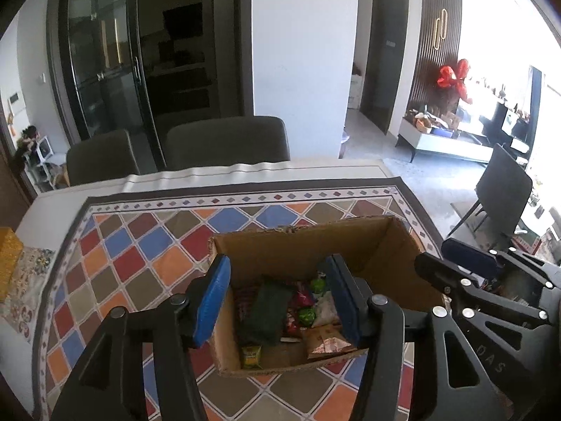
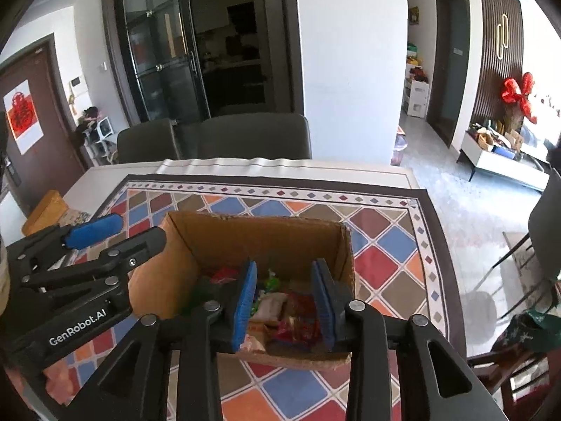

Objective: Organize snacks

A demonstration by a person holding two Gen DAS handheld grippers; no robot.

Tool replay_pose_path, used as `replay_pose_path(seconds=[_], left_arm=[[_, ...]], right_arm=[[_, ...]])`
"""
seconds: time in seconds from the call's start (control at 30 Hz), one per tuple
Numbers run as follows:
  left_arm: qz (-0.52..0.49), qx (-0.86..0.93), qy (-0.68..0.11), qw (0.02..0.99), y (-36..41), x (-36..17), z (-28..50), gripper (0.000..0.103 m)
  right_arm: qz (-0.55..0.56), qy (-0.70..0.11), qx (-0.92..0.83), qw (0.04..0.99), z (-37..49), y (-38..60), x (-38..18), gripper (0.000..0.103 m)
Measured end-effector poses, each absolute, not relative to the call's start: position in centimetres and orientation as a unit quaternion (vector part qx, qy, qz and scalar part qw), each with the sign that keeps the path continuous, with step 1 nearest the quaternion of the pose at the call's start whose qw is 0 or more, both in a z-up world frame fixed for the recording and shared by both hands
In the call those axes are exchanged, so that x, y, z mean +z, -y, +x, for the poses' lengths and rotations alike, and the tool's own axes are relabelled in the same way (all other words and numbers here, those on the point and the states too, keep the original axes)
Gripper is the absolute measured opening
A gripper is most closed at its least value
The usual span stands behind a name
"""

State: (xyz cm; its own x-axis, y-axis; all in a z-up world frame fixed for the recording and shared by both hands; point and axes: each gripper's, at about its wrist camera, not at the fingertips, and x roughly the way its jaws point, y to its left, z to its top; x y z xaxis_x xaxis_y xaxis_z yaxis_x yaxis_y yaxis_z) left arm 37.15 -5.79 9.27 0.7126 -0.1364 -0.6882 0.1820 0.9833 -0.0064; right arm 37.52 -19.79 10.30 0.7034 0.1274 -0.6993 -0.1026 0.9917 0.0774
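An open cardboard box (image 1: 301,245) (image 2: 252,231) stands on the checked tablecloth (image 1: 147,245). Inside lie several snack packets: a dark green packet (image 1: 266,312), a yellow-green one (image 1: 251,357), a coppery one (image 1: 326,342) and a red one (image 2: 298,322). My left gripper (image 1: 278,298) hovers over the box's left half, open, with its blue pads clear of the packets below. My right gripper (image 2: 284,301) hangs over the right half, jaws slightly apart, the red packet lying beneath them. Each gripper also shows in the other view: the right gripper (image 1: 452,263), the left gripper (image 2: 119,235).
Two grey chairs (image 1: 228,140) stand behind the table's far edge. A gold-coloured box (image 1: 8,263) and a patterned cloth sit at the table's left end. Another chair (image 1: 505,182) stands on the floor to the right. The tablecloth (image 2: 385,245) spreads around the box.
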Motion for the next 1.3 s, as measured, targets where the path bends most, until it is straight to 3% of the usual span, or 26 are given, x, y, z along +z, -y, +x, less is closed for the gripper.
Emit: replay_pose_path(seconds=[0.6, 1.3], left_arm=[[0.028, -0.084, -0.328, 0.940, 4.3, 9.5, 26.8, 0.062], [0.036, -0.049, -0.235, 0.970, 2.9, 9.7, 15.6, 0.095]], right_arm=[[0.033, -0.340, 0.058, 0.938, 28.9, 20.3, 11.2, 0.046], [0.025, -0.271, 0.021, 0.962, 17.7, 20.3, 10.8, 0.072]])
